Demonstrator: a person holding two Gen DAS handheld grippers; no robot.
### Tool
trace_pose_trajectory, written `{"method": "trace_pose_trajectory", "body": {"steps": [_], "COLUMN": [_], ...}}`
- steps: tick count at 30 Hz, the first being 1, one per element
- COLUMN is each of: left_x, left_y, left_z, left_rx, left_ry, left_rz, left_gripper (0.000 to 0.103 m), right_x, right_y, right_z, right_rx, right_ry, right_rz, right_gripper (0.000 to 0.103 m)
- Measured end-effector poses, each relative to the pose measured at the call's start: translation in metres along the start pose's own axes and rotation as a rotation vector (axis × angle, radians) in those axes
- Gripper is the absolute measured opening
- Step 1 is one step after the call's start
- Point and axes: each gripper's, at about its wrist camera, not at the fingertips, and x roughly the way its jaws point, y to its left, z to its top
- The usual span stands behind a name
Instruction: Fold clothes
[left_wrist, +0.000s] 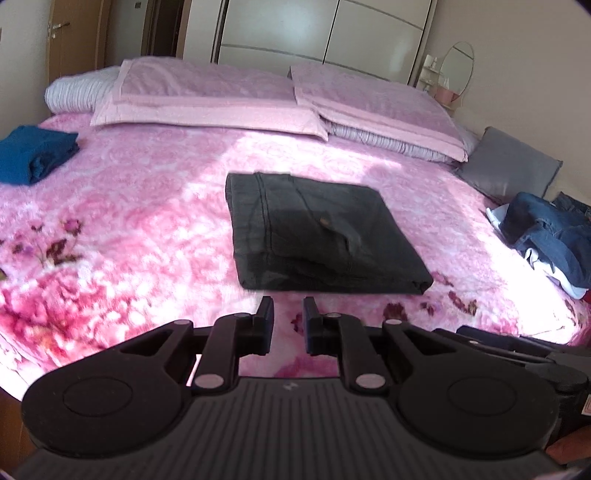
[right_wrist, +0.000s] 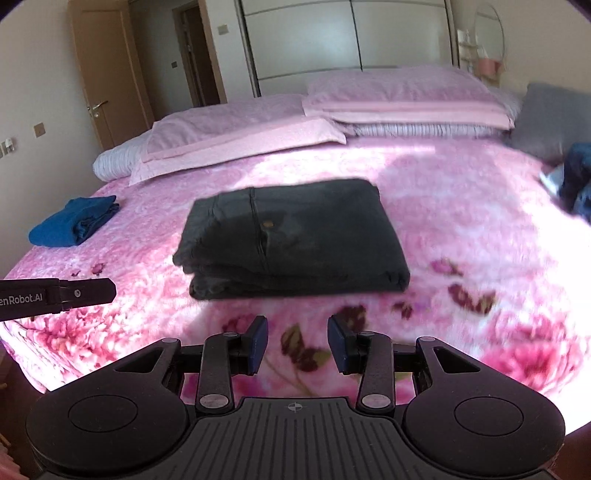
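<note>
A black pair of trousers (left_wrist: 317, 236) lies folded into a flat rectangle in the middle of the pink floral bed; it also shows in the right wrist view (right_wrist: 295, 236). My left gripper (left_wrist: 288, 306) hovers just in front of its near edge, open and empty. My right gripper (right_wrist: 297, 326) is open and empty, a little back from the near edge. The left gripper's side shows at the left of the right wrist view (right_wrist: 74, 293). A folded blue garment (left_wrist: 33, 153) lies at the bed's far left, also in the right wrist view (right_wrist: 74, 221).
A heap of unfolded jeans and white cloth (left_wrist: 546, 240) lies at the bed's right edge, beside a grey cushion (left_wrist: 513, 166). Two pink pillows (left_wrist: 207, 96) line the headboard end. A wardrobe (left_wrist: 325, 33) and a door (right_wrist: 107, 74) stand behind.
</note>
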Motion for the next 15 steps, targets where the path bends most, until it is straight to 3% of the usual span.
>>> {"method": "trace_pose_trajectory", "body": {"steps": [5, 12, 15], "left_x": [0.023, 0.087, 0.128], "left_y": [0.010, 0.012, 0.017], "left_z": [0.003, 0.042, 0.045], "left_rx": [0.006, 0.123, 0.163], "left_ry": [0.017, -0.104, -0.119], "left_rz": [-0.019, -0.088, -0.114], "left_gripper": [0.012, 0.011, 0.005], "right_x": [0.019, 0.057, 0.091], "right_y": [-0.015, -0.014, -0.009], "right_z": [-0.011, 0.020, 0.028], "right_rx": [0.087, 0.096, 0.058], "right_ry": [0.035, -0.149, -0.246], "right_rz": [-0.006, 0.033, 0.047], "right_gripper": [0.039, 0.039, 0.038]}}
